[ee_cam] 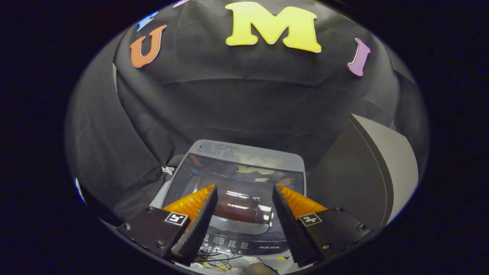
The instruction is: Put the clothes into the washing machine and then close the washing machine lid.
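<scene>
Tongs (244,214) agape above seemingly closed lid (237,179)

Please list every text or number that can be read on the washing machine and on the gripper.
Control panel: small print, too blurred to read.
Sticker at the rear of the lid: print too small to read.
Open gripper above the lid: square pattern markers, no words.

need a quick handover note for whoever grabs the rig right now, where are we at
Tongs: open, holding nothing, above the washing machine.
Washing machine: its glass lid lies flat, so it looks closed. Something reddish-brown shows through the glass between the fingers, probably the clothes, though reflections make that uncertain.
Control panel sits at the near edge; a grey box stands to the right.
Done, as far as it looks: clothes in, lid shut.
Left: likely nothing; check the lid is fully seated.
</scene>
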### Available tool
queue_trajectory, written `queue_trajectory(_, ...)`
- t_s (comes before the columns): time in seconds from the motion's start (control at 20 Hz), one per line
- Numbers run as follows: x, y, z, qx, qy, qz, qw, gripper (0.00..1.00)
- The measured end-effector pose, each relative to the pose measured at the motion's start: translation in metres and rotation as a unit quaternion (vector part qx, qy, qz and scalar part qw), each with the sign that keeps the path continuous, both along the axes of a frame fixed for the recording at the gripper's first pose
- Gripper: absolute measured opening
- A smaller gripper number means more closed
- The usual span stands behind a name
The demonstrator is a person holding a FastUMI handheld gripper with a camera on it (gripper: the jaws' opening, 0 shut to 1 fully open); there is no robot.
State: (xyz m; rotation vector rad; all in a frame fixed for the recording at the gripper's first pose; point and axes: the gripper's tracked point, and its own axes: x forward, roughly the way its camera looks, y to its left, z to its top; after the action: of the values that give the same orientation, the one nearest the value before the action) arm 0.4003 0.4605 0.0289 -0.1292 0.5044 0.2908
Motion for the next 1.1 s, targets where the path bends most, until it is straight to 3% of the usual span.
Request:
queue_trajectory(0.35,-0.078,-0.044,0.111,0.036,-0.131,0.019,0.991,0.91)
queue_trajectory(0.55,-0.145,-0.112,0.190,0.065,-0.234,0.007,0.970,0.91)
queue_trajectory(0.7,-0.200,-0.172,0.230,0.090,-0.300,-0.010,0.950,1.00)
queue_trajectory(0.9,-0.248,-0.274,0.245,0.085,-0.341,-0.069,0.934,1.00)
queue_trajectory(1.1,-0.279,-0.354,0.215,0.097,-0.332,-0.112,0.932,1.00)
